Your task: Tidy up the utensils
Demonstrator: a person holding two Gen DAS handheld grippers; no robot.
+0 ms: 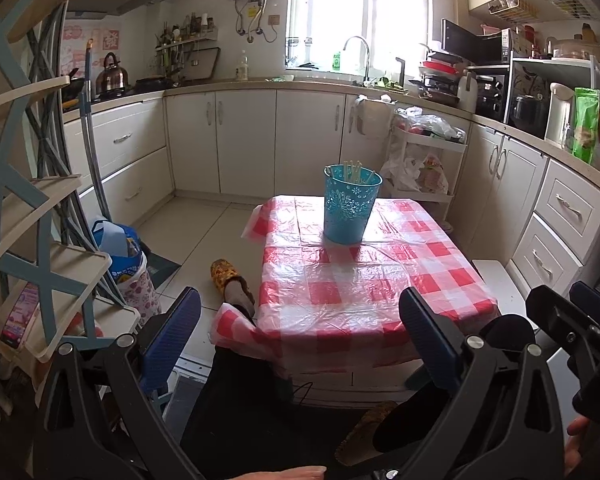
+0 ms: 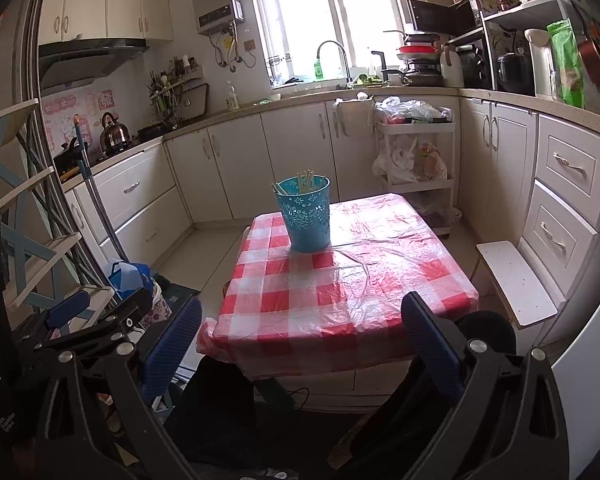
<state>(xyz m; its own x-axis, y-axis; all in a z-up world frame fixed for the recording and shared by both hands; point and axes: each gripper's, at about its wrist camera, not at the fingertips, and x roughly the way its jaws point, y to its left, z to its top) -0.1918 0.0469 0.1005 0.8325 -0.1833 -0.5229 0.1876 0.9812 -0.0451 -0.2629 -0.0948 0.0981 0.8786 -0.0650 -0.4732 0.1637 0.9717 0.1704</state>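
Both my grippers, left (image 1: pixel 300 336) and right (image 2: pixel 302 340), hang spread and empty; the upright bucket (image 1: pixel 351 208) of chopsticks (image 1: pixel 354 171) stands well ahead, neither nearer.

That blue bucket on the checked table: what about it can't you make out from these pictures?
- Blue bucket: its wall hides the inside in both views.
- Pale sticks: only the tips clear the rim; too small to count.
- Table: the near edge sits behind the open right claw and left claw.
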